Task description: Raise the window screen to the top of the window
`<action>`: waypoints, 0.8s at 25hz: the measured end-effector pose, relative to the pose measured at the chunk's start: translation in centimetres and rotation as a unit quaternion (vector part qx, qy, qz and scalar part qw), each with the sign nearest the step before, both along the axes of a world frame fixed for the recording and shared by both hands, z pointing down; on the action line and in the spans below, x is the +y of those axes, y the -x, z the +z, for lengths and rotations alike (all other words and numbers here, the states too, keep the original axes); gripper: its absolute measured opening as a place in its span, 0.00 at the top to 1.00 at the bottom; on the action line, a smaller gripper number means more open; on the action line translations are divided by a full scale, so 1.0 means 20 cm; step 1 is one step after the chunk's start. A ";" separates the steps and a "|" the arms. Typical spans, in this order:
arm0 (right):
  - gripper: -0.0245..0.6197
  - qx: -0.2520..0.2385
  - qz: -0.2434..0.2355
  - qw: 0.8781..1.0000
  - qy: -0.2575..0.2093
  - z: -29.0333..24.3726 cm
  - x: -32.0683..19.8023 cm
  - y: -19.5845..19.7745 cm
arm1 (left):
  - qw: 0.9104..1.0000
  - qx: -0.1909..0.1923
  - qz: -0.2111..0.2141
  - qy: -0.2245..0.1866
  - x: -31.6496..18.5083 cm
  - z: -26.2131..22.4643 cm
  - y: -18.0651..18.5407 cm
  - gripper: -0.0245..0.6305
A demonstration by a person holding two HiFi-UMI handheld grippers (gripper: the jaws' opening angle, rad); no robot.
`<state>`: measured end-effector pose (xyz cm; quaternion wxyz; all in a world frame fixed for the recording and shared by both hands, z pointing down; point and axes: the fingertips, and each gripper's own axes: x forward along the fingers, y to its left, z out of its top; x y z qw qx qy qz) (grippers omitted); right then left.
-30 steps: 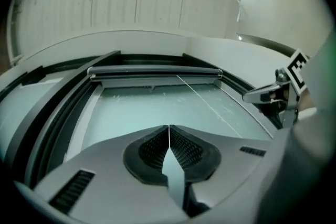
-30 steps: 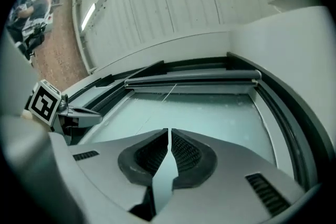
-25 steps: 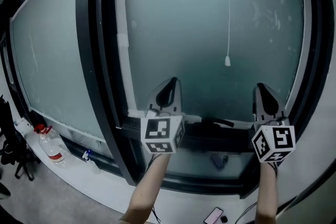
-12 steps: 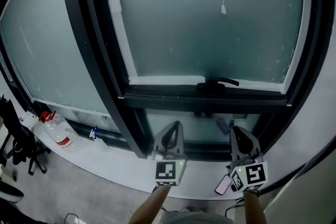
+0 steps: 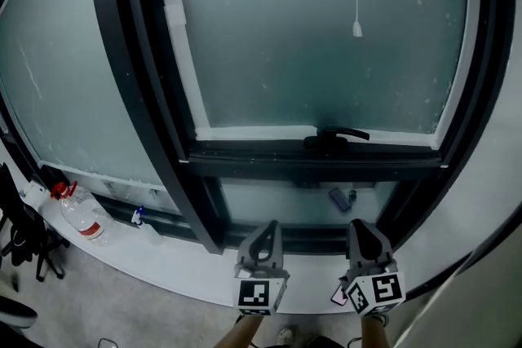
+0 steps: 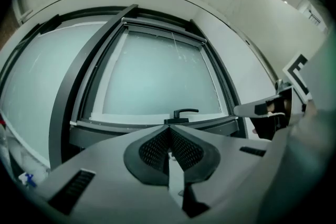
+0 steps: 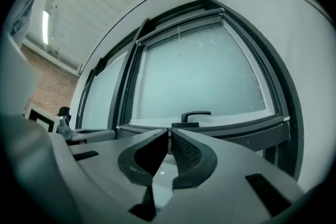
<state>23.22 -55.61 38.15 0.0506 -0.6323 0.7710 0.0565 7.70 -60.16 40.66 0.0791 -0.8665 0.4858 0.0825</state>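
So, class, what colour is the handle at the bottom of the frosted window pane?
The window handle is black, clearest in the head view.

so the dark-framed window with frosted pale-green glass (image 5: 326,37) fills the upper middle of the head view. A thin white pull cord with a small toggle (image 5: 356,27) hangs upper right. Screen mesh itself, can't make out.

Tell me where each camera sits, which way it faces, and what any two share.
Head view: on the person's head, steeply down at the window; shows left gripper and right gripper.
Left gripper view: on the left gripper, along its shut jaws toward the window handle; right gripper at right edge.
Right gripper view: on the right gripper, toward the same handle; left gripper at left edge.
Shared: all three show the handle.
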 end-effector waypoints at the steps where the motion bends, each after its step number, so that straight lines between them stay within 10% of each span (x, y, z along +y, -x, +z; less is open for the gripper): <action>1: 0.93 -0.012 -0.007 1.000 -0.003 -0.02 0.02 0.03 | 1.000 0.007 0.002 0.009 0.02 0.01 0.00 0.96; 7: 0.92 0.047 -0.016 0.999 -0.015 -0.10 0.24 0.12 | 1.000 -0.002 0.002 -0.016 0.23 -0.06 -0.01 0.96; 20: 0.93 -0.001 -0.015 0.999 0.046 0.14 1.28 0.12 | 0.999 -0.045 -0.011 -0.004 1.25 -0.05 0.10 0.96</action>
